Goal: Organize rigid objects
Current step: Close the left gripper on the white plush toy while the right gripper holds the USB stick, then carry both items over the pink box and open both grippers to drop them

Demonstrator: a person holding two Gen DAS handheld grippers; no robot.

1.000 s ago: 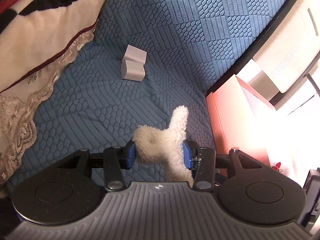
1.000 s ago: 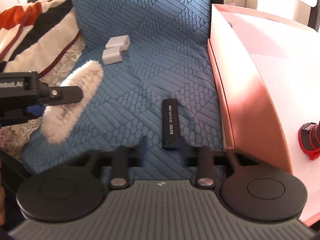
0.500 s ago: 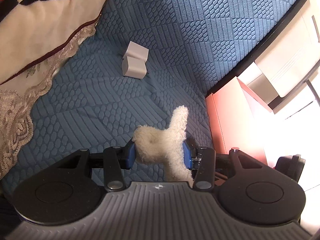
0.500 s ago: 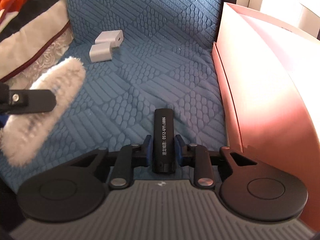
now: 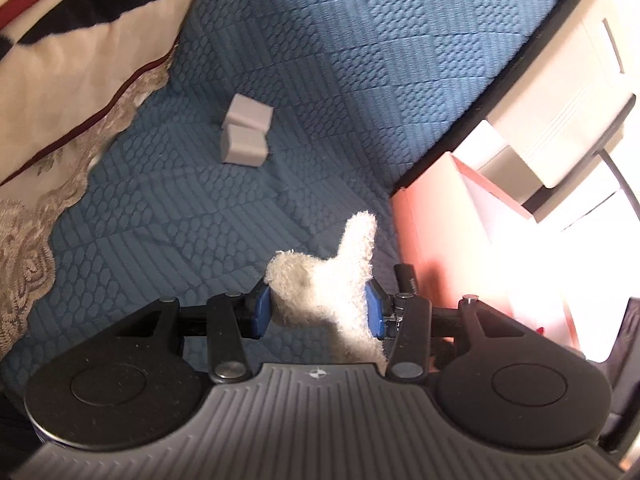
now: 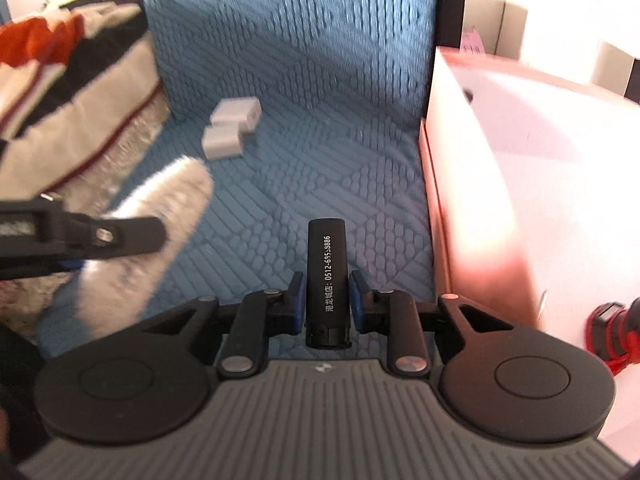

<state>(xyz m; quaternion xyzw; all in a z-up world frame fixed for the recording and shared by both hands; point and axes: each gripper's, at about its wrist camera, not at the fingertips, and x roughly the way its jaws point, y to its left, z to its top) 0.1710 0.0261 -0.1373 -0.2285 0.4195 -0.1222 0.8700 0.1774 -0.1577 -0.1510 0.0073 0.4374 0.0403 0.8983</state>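
My left gripper (image 5: 316, 306) is shut on a fluffy cream plush piece (image 5: 332, 280) and holds it above the blue quilted bed cover (image 5: 320, 80); the plush also shows in the right wrist view (image 6: 152, 232). My right gripper (image 6: 325, 300) is shut on a black lighter (image 6: 326, 276) with white print, lifted off the cover. Two white charger plugs (image 5: 245, 136) lie side by side further back; they also show in the right wrist view (image 6: 230, 128). A pink open box (image 6: 500, 184) stands to the right, with a red object (image 6: 612, 332) inside.
A patterned blanket (image 5: 80, 48) with a lace edge covers the left of the bed. White furniture (image 5: 560, 112) stands beyond the bed's dark edge at the right. The pink box also shows in the left wrist view (image 5: 436, 232).
My right gripper moved forward onto the black lighter, closed on it and lifted it. My left gripper kept hold of the plush and shifted slightly.
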